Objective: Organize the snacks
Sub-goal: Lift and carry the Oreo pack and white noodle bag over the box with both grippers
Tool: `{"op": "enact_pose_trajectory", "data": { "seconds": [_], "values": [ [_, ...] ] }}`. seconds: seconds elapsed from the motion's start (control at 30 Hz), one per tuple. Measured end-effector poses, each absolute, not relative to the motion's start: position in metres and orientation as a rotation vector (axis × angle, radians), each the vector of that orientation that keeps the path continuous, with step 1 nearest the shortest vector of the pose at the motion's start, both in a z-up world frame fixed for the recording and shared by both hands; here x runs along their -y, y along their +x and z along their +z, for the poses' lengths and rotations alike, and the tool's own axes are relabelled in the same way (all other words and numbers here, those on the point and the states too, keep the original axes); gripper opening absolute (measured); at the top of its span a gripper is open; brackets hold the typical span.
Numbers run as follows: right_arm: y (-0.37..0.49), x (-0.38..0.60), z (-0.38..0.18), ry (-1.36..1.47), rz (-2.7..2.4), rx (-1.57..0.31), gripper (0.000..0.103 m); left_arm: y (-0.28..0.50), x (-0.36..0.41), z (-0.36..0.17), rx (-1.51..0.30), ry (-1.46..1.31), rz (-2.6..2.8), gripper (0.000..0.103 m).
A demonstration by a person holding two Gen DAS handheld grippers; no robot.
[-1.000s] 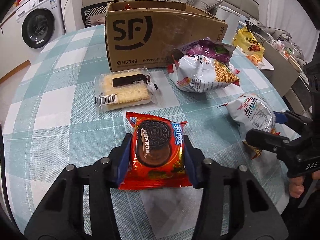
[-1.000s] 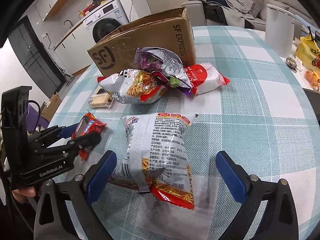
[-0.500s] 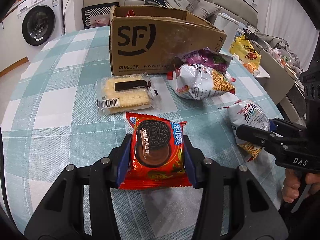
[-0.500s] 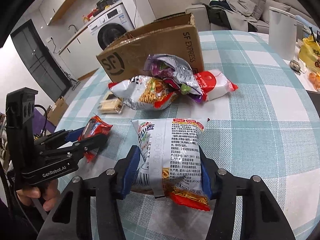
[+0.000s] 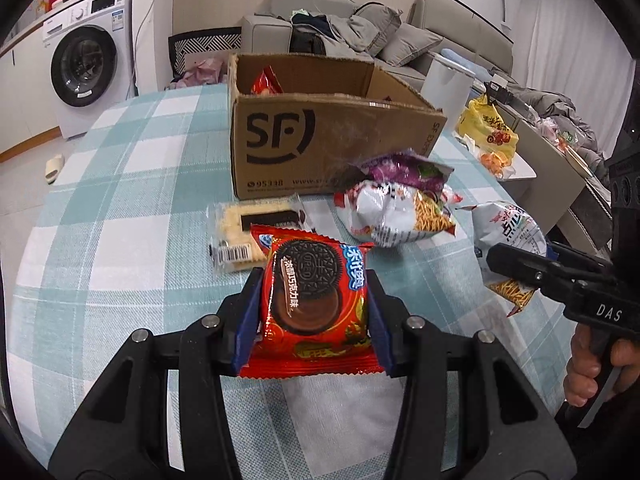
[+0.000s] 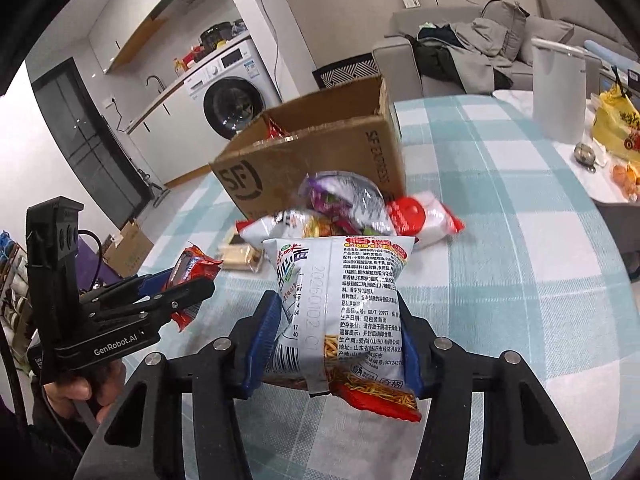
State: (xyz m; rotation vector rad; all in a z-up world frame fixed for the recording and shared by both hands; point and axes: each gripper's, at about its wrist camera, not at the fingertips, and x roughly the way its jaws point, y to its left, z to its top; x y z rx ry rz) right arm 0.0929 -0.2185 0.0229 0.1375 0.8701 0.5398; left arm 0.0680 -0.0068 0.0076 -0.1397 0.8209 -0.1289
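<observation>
A white washing machine [image 5: 86,68] stands far ahead and left of the jaws, beyond the checked worktop [image 5: 120,216]. A grey sofa [image 5: 360,36] heaped with clothes sits straight ahead, past the worktop. A white cylindrical appliance [image 6: 564,88] and a yellow bag [image 6: 618,120] lie ahead to the right.

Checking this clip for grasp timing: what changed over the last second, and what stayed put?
The right gripper has just been closing, and now clamps the noodle bag, which lay between open jaws before. Both grippers have lifted their packets, so the box now shows its inside. The left gripper stayed shut on the Oreo pack. The cracker pack and the other bags by the box have not moved.
</observation>
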Motion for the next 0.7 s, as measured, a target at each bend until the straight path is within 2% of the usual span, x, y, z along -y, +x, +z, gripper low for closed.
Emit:
{"op": "enact_pose_trajectory", "data": {
  "seconds": [0.7],
  "values": [
    [0.125, 0.211, 0.089, 0.128, 0.598, -0.723, 0.055, 0.096, 0.009, 0.084, -0.683, -0.106, -0.087, 0.045]
  ]
}}
